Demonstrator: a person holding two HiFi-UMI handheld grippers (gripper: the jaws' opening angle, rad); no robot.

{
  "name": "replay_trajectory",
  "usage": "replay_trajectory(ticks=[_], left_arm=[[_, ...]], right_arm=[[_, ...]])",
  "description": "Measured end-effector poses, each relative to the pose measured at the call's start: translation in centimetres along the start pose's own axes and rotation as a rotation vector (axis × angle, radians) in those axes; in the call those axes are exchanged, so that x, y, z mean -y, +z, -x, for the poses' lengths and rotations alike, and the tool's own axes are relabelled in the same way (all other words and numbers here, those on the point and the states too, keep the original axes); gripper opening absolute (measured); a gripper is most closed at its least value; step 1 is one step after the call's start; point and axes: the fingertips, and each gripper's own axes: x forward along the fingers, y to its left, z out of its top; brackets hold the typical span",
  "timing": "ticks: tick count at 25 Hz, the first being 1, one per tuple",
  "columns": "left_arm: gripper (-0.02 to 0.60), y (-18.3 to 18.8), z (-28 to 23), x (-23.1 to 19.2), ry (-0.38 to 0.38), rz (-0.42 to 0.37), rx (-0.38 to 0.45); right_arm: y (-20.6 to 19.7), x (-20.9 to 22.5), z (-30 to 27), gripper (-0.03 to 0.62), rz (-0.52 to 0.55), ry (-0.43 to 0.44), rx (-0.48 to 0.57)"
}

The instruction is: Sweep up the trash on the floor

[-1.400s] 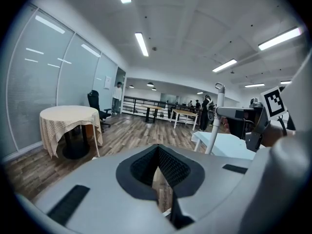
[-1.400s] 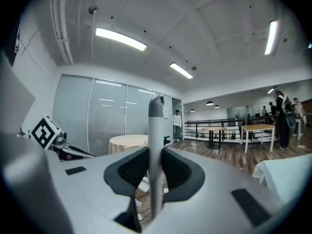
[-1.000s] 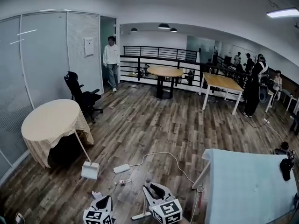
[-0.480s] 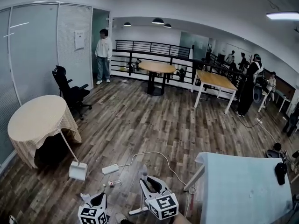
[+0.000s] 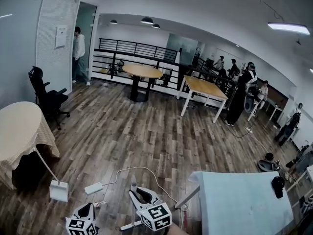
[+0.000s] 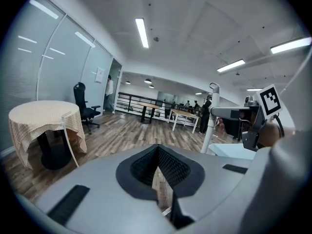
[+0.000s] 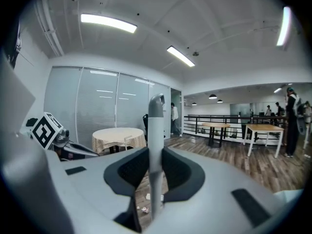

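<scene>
The head view looks forward and steeply down from above, with the left tongs and right tongs close at its bottom edge. Each gripper view sits low just behind its own tongs, facing out across the wood floor — the right one past the pale handle it clamps. All three share the cloth-draped round table beyond the left tongs.
</scene>
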Motion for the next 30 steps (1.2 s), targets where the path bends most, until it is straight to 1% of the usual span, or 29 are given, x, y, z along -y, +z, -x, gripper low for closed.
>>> replay_trajectory(ticks=[3, 6, 9, 11, 14, 19, 24, 27, 30], left_arm=[[-0.006, 0.7, -1.7, -2.4, 0.000, -0.012, -0.001], [-0.006, 1.3, -3.2, -4.6, 0.005, -0.007, 0.012], [-0.006, 1.7, -3.7, -6.9, 0.030, 0.012, 0.016], [-0.006, 1.6, -3.3, -8.3, 0.059, 0.031, 0.013], [-0.006, 0.6, -2.6, -10.4, 0.127, 0.072, -0.002], [-0.006, -0.3, -1.9, -13.7, 0.257, 0.126, -0.004], [-0.006, 0.6, -3.1, -17.5, 0.414, 0.194, 0.018], [-0.006, 1.8, -4.1, -19.5, 0.476, 0.211, 0.016], [-0.006, 1.7, -4.7, -20.4, 0.538, 0.244, 0.002]], right_arm=[[0.1, 0.1, -3.2, 0.095, 0.011, 0.000, -0.016], [0.5, 0.6, -5.8, 0.095, 0.025, -0.005, -0.008], [1.5, 1.4, -8.8, 0.095, 0.028, -0.007, 0.003], [1.9, 2.0, -11.0, 0.095, 0.021, 0.001, -0.003], [2.3, 3.1, -14.2, 0.095, 0.007, 0.020, -0.008], [2.7, 4.7, -20.6, 0.095, 0.004, 0.061, -0.008], [3.2, 6.1, -27.7, 0.095, 0.012, 0.122, -0.013], [3.3, 6.0, -32.1, 0.095, 0.023, 0.163, -0.029], [1.5, 6.0, -35.5, 0.097, 0.030, 0.210, -0.080]])
